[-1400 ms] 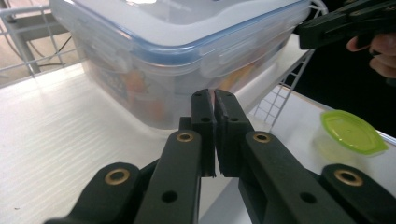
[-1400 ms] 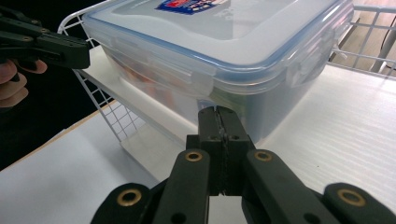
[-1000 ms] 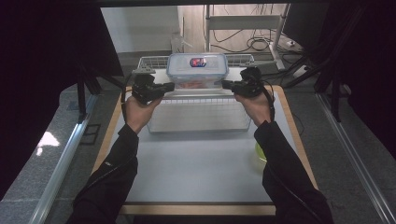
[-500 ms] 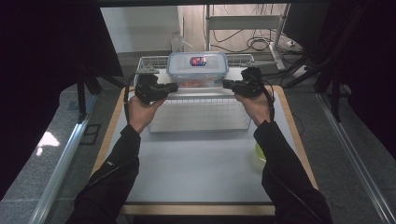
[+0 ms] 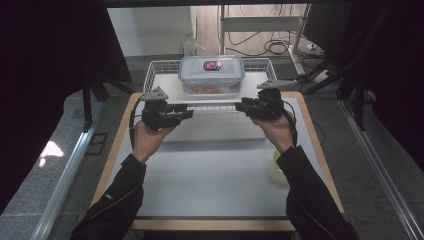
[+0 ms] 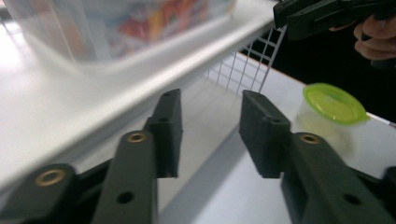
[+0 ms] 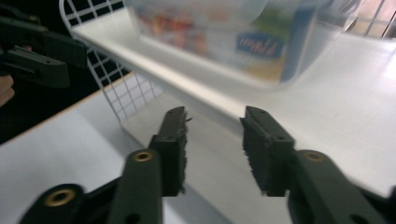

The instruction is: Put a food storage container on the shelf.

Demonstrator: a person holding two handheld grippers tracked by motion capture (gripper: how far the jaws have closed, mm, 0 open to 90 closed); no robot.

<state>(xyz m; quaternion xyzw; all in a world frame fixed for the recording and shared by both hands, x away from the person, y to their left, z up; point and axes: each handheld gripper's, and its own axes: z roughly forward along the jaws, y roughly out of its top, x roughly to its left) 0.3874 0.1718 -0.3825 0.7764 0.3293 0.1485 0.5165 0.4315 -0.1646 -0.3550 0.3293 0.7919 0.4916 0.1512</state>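
Clear plastic lidded food container [image 5: 211, 74] with a red-blue label sits on the white shelf board [image 5: 172, 90] on top of the white wire rack [image 5: 155, 67], far side of the grey-white table [image 5: 210, 175]; it rests flat, upright, about mid-shelf, not held by anything. Left gripper [image 5: 186, 113] and right gripper [image 5: 240, 105], both black two-jaw tongs, are in front of the shelf's near edge, one each side, pointing toward each other and clear of the box. Jaws on both have just been opening; in the left gripper view the left pads [image 6: 169, 126] stand partly apart with only shelf edge and table seen in the gap, same for the right pads [image 7: 175, 144] in the right gripper view, nothing between them. Contents of the box look orange-red, blurred, can't tell what. Small clear tub with a lime-green lid [image 6: 332, 103] stands on the table on the person's right, near the right sleeve, well apart from the rack. Step, as judged: release just done after setting the container on the shelf, hands backing off at shelf-edge level. Next move probably calls for pulling both grippers back clear of the rack, then perhaps going for the green-lidded tub with the right gripper; would need jaws wider than now and a careful approach around the rack's wire front.
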